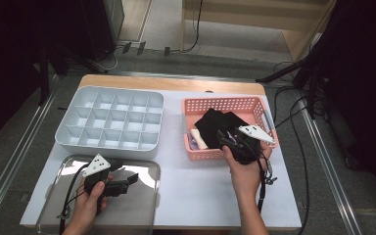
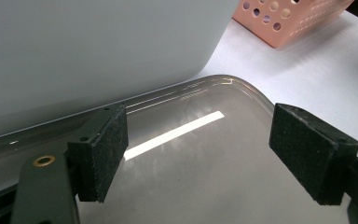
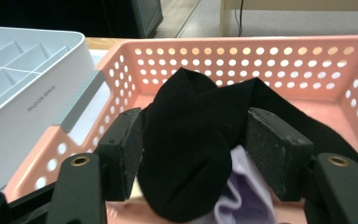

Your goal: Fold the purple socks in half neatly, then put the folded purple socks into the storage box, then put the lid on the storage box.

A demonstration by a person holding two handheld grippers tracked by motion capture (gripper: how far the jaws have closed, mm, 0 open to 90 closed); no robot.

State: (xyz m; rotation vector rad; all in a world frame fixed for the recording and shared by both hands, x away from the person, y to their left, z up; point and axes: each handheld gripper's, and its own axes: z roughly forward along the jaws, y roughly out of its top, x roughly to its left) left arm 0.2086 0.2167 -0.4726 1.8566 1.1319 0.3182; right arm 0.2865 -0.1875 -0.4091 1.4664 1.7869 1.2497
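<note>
- Two grippers on a white table (image 1: 196,191), one in each of the person's hands.
- Biggest thing on it is the grey compartment tray (image 1: 110,123), back left, divided into lots of little cells.
- Next is the shiny metal tray (image 1: 142,205) at the front left, just in front of the grey one.
- Pink perforated basket (image 1: 225,104) sits to the right of the grey tray, with a gap between them.
- Inside the basket: a black sock (image 3: 186,154) on top, something purple (image 3: 242,200) and something cream (image 1: 199,138) under it.
- Left gripper (image 2: 198,154) hangs over the metal tray, jaws wide apart, nothing between them.
- Right gripper (image 3: 193,154) is at the basket's near edge, jaws spread either side of the black sock; can't really tell if the pads are squeezing it.
</note>
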